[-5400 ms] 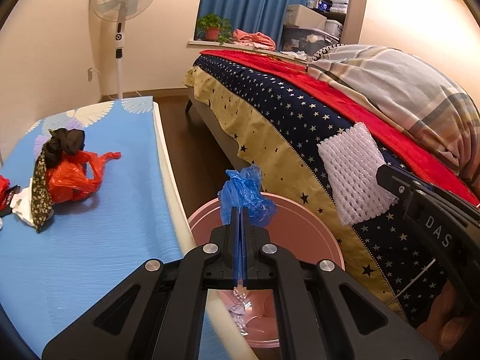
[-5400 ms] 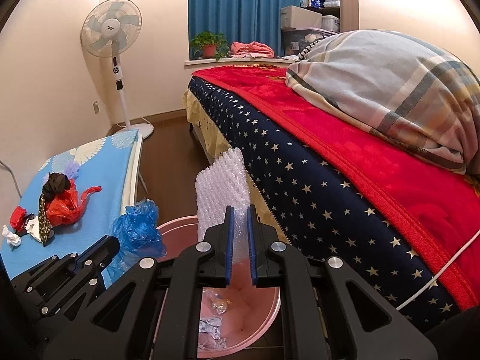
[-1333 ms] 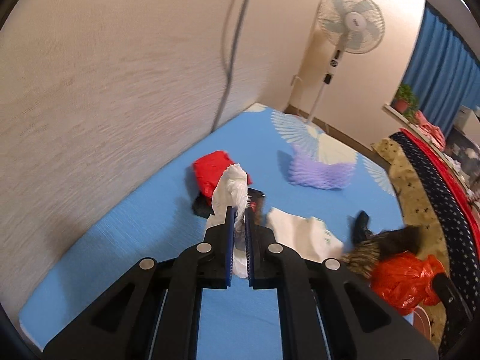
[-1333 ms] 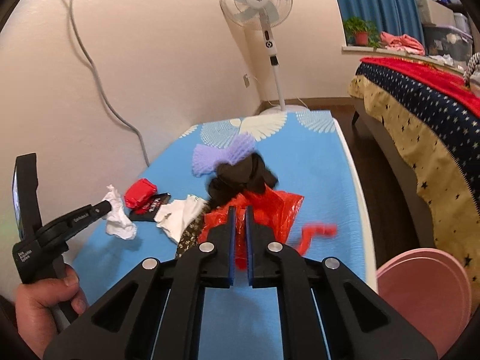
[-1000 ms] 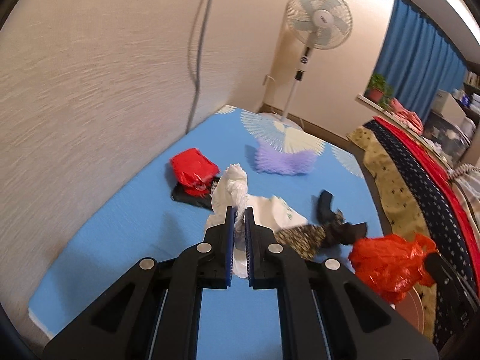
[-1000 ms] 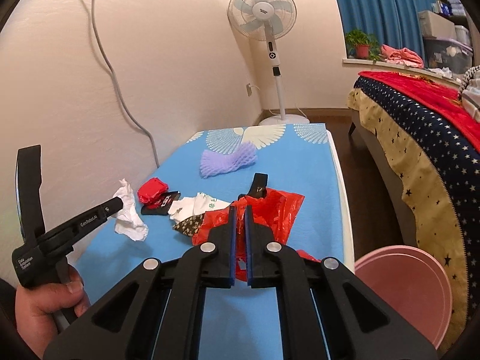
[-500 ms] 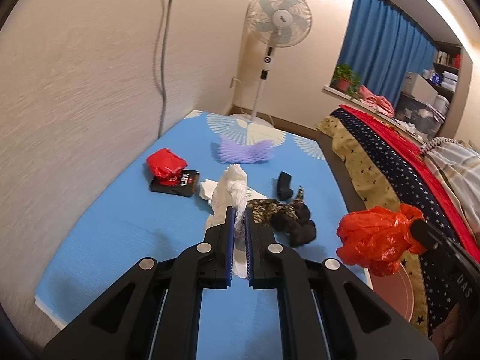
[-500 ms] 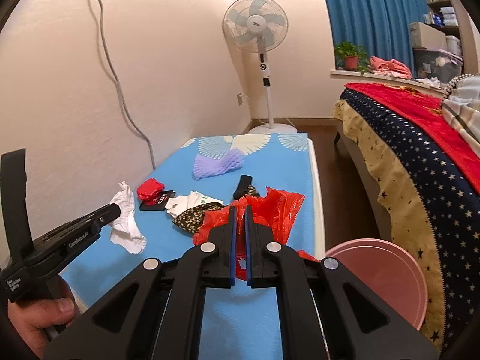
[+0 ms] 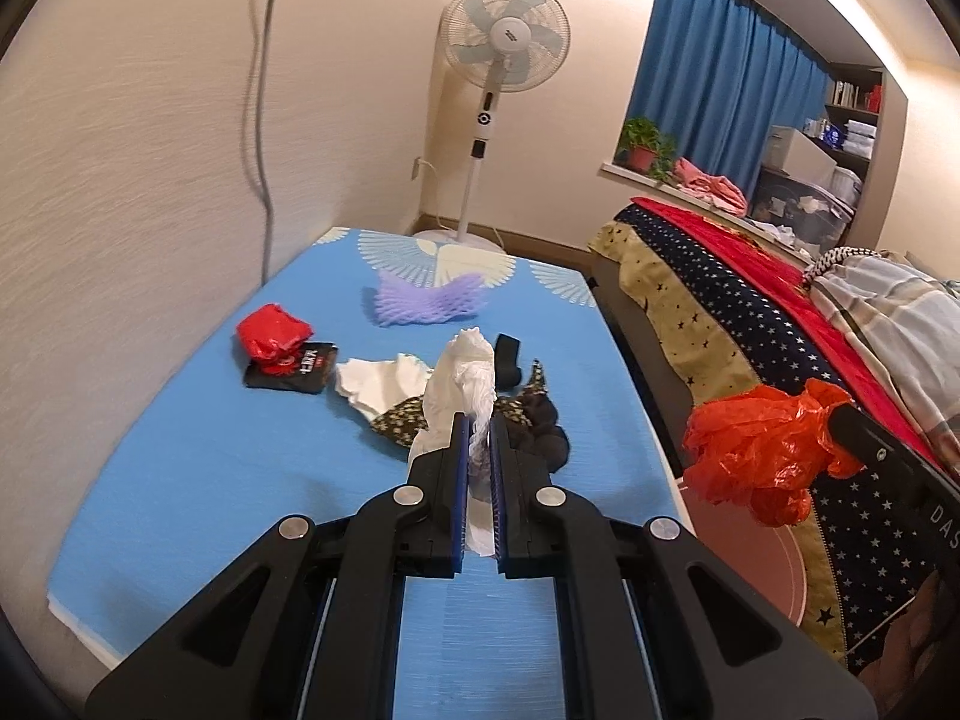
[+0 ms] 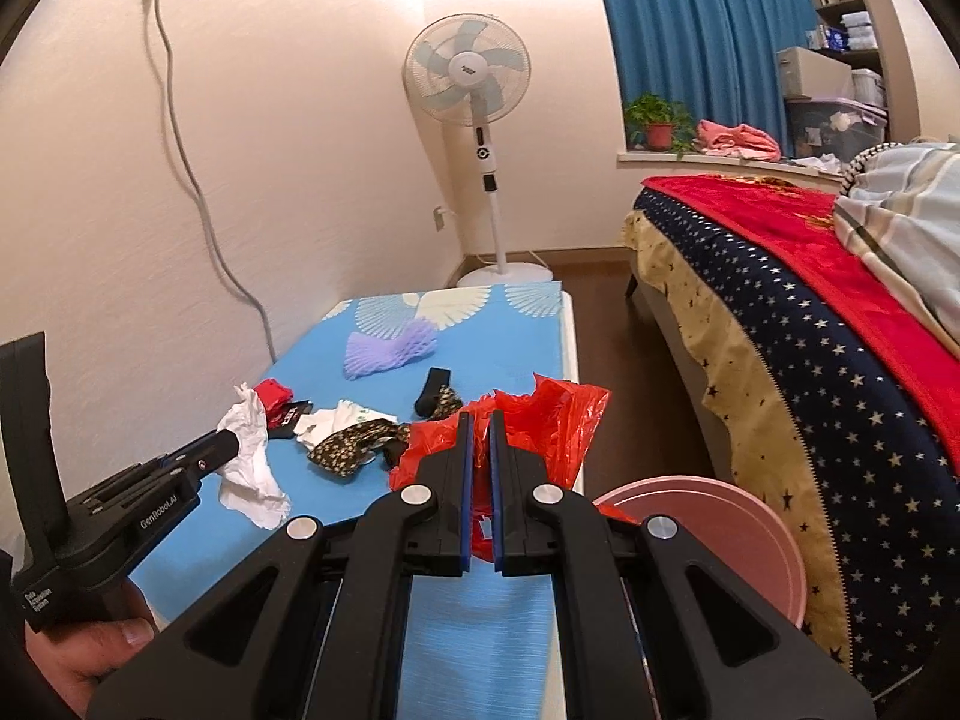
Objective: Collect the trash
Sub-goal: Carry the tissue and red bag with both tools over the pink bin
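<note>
My left gripper (image 9: 478, 429) is shut on a crumpled white tissue (image 9: 459, 378), held above the blue mat (image 9: 210, 468); the tissue also shows in the right wrist view (image 10: 249, 468). My right gripper (image 10: 478, 426) is shut on a red plastic bag (image 10: 552, 420), held near the mat's right edge; the bag also shows in the left wrist view (image 9: 762, 450). The pink bin (image 10: 726, 534) stands on the floor between mat and bed, below and right of the bag.
On the mat lie a red wrapper (image 9: 273, 333), a black packet (image 9: 294, 367), white paper (image 9: 378, 381), star-patterned dark cloth (image 9: 528, 420) and purple foam net (image 9: 423, 300). A fan (image 9: 501, 54) stands behind. The star-quilted bed (image 10: 810, 324) is on the right.
Both grippers have lifted and pulled back from the mat with their loads, swinging right toward the bin. The black cloth has dropped off the red bag onto the mat.
</note>
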A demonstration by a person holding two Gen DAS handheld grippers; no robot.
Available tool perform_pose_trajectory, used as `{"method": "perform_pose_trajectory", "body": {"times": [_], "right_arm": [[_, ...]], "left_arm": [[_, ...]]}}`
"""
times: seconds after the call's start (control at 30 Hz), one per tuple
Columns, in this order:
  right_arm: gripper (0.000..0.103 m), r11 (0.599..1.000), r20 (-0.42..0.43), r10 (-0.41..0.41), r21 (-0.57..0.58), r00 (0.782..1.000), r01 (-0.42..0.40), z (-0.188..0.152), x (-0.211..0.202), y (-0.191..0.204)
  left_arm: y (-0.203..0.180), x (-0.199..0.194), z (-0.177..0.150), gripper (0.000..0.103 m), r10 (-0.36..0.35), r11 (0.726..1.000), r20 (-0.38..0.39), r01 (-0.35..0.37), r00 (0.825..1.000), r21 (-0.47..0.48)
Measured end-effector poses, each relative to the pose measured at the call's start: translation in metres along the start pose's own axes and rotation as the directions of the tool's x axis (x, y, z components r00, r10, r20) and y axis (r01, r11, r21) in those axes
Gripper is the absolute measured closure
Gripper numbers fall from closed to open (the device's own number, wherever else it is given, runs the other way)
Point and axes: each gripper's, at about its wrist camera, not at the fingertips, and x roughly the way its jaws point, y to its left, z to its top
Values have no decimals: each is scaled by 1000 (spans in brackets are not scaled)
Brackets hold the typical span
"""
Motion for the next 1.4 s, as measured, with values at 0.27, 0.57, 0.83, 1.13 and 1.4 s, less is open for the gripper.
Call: {"method": "perform_pose_trajectory", "body": {"times": [0.27,0.57,0.83,1.13,1.4], "right_arm": [[98,999,16,-44,8,999,43,3,-12,-13],[98,996,22,-87,24,996,86,3,-19,-25],[98,992,25,-121,30,992,121,3,-22,-33],[98,983,25,-178,56,984,176,5,-27,-47],[98,974,28,-218,75,976,215,7,-31,-58]], "left_arm": [[-17,2,-2,96,-38,999,1,38,999,22],[-33,2,-3,96,-70,996,8,70,997,51],[-45,4,-5,96,-99,993,7,98,995,64],[-57,7,-6,96,-124,989,4,124,992,78],[-69,9,-8,96,-149,984,1,148,989,99]]}}
